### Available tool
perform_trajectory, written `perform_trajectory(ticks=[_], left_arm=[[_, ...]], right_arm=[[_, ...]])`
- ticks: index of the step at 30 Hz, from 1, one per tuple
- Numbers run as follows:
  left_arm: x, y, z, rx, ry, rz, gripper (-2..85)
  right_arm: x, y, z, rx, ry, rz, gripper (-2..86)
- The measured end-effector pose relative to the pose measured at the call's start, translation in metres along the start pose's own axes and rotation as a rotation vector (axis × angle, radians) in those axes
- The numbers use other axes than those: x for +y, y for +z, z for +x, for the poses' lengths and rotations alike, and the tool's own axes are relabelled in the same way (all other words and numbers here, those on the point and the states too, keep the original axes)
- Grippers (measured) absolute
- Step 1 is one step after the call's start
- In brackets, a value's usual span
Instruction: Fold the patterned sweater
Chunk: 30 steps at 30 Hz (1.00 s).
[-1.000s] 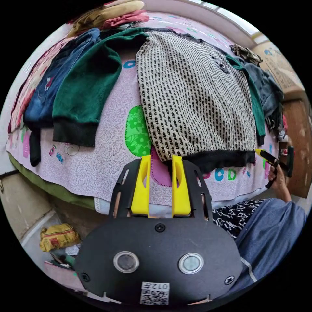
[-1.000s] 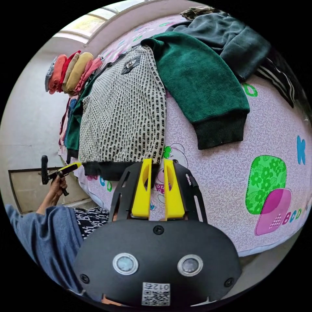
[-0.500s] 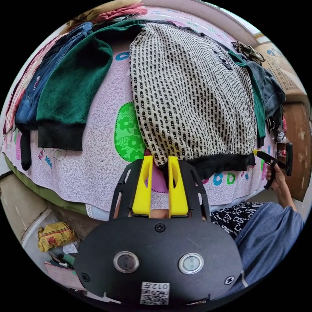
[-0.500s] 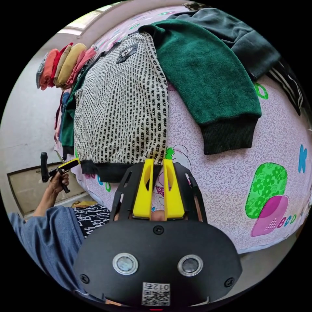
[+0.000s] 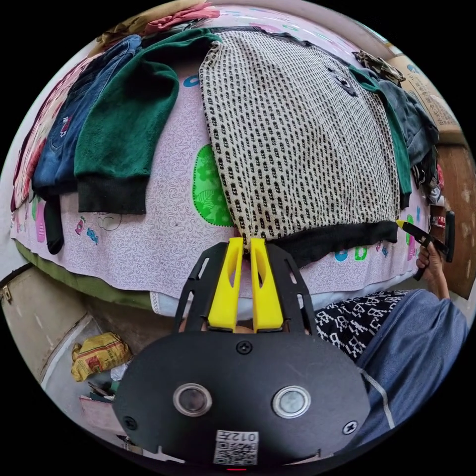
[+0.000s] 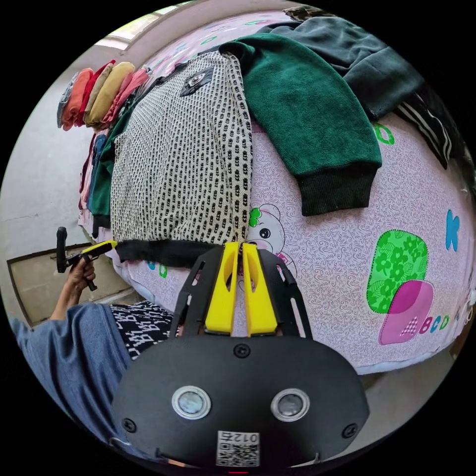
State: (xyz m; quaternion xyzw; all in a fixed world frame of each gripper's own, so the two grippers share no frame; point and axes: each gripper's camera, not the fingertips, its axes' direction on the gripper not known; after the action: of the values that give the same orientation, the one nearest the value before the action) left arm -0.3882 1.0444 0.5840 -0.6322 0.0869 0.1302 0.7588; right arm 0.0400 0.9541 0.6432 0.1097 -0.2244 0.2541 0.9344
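Note:
The patterned sweater (image 5: pixel 297 144) lies flat on the bed, cream with black marks, green sleeves and a black hem (image 5: pixel 337 235). One green sleeve (image 5: pixel 124 124) is spread out to its side. My left gripper (image 5: pixel 246 244) is shut on one corner of the hem at the bed's near edge. In the right gripper view the sweater (image 6: pixel 183 163) runs away from me, its other green sleeve (image 6: pixel 312 119) angled out. My right gripper (image 6: pixel 239 246) is shut on the opposite hem corner. Each gripper appears in the other's view, the right gripper (image 5: pixel 411 229) and the left gripper (image 6: pixel 101 246), held in a hand.
A pink printed bedsheet (image 6: pixel 347 258) covers the bed. Blue jeans (image 5: pixel 64 134) and dark clothes (image 6: pixel 357 54) lie beside the sweater, and folded clothes (image 6: pixel 99 94) are stacked at the far end. A yellow bag (image 5: pixel 96 354) lies on the floor. A blue sleeve (image 5: pixel 411 347) reaches in.
Both pairs of jaws have gone from open around the hem corners to shut on them. The hem has pulled a little toward the bed's edge.

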Motion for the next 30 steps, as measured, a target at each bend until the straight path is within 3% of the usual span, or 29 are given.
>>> perform_trajectory(ticks=[7, 14, 19, 26, 30], left_arm=[[0.015, 0.015, -0.002, -0.053, 0.064, -0.067, 1.0], [0.046, -0.003, -0.047, 0.020, -0.152, 0.090, 0.4], [0.066, -0.024, -0.071, 0.046, -0.260, 0.191, 0.3], [0.047, -0.035, -0.022, 0.001, -0.048, 0.201, 0.2], [0.035, -0.033, 0.003, 0.005, 0.059, 0.180, 0.1]], right_arm=[[0.034, 0.023, 0.008, 0.019, -0.068, -0.030, 2.5], [0.017, -0.041, 0.060, 0.178, -0.048, 0.254, 8.3], [-0.026, -0.054, 0.143, 0.032, 0.125, 0.333, 9.6], [-0.083, -0.023, 0.178, -0.135, 0.148, 0.312, 9.6], [-0.112, 0.001, 0.171, -0.065, 0.128, 0.234, 6.1]])
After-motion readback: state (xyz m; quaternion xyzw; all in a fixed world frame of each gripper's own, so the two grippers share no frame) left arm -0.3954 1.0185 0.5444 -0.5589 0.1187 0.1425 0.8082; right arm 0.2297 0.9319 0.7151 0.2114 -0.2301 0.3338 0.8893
